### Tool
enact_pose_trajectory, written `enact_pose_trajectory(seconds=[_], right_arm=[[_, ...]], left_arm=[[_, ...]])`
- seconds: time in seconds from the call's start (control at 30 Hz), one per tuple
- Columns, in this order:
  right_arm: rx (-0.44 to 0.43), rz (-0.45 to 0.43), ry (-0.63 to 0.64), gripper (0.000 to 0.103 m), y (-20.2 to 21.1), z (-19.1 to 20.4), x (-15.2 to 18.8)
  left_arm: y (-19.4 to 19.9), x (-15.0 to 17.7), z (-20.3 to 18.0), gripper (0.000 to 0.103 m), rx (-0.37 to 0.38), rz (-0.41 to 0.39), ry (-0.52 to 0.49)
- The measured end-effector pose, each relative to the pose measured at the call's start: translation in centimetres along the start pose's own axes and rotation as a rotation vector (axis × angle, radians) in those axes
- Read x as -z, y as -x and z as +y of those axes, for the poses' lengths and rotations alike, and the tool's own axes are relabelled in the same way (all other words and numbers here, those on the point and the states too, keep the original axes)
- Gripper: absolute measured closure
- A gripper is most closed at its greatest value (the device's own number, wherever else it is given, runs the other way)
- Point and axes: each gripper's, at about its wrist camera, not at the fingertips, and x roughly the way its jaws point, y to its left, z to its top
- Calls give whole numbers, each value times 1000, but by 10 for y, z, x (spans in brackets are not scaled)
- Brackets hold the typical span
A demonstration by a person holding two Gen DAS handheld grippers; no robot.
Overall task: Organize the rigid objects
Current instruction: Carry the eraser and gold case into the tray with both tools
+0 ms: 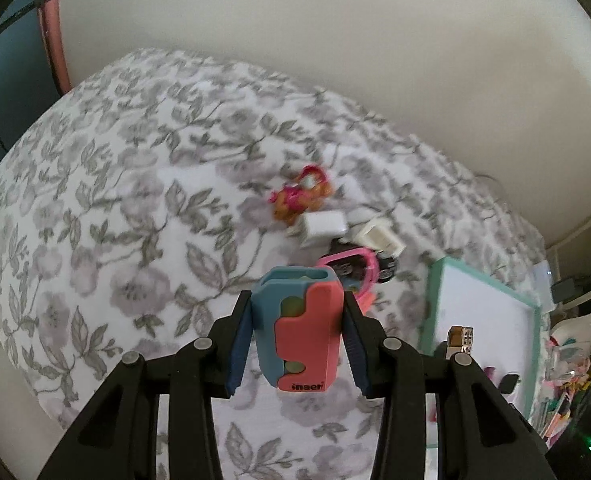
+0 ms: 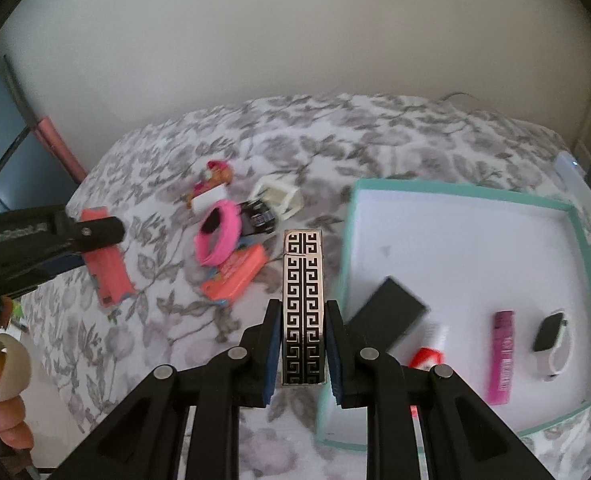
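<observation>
My left gripper [image 1: 297, 316] is shut on a blue and coral plastic holder [image 1: 299, 328], held above the floral bedspread [image 1: 107, 220]. My right gripper [image 2: 301, 340] is shut on a black-and-silver Greek-key patterned lighter [image 2: 302, 304], just left of the teal-rimmed white box [image 2: 583, 248]. In the box lie a black card case [image 2: 391, 312], a pink tube [image 2: 502, 356], a white-strapped watch [image 2: 553, 340] and a red-white item [image 2: 427, 354]. The left gripper with the holder [image 2: 105, 256] also shows in the right wrist view.
A loose pile on the bedspread holds a pink strap [image 2: 217, 236], a coral case [image 2: 235, 272], a black jar [image 2: 259, 216], a white buckle piece [image 2: 277, 198] and a small pink-orange toy [image 2: 211, 178]. A wall stands behind the bed. Clutter lies at the right [image 1: 567, 380].
</observation>
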Motion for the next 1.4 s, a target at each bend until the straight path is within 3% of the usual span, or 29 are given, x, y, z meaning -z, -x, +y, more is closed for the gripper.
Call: enact_pose_trajectory(seconds=[0.2,0.53,0.87,1.4], right_arm=[[53,-27,-103,81,14,-52,-4],[152,-4,-239,81,22,-128,6],[197,45,-273,81,20,-160,17],[194,84,-279,81,11,-168,22]], left_arm=[[2,3,-36,59,56,-10,-54],[-14,34,-123,59,162,65,-217],[-39,66,-184,59,206,156,-327],[-72,92,-209,59,170,239,-381]])
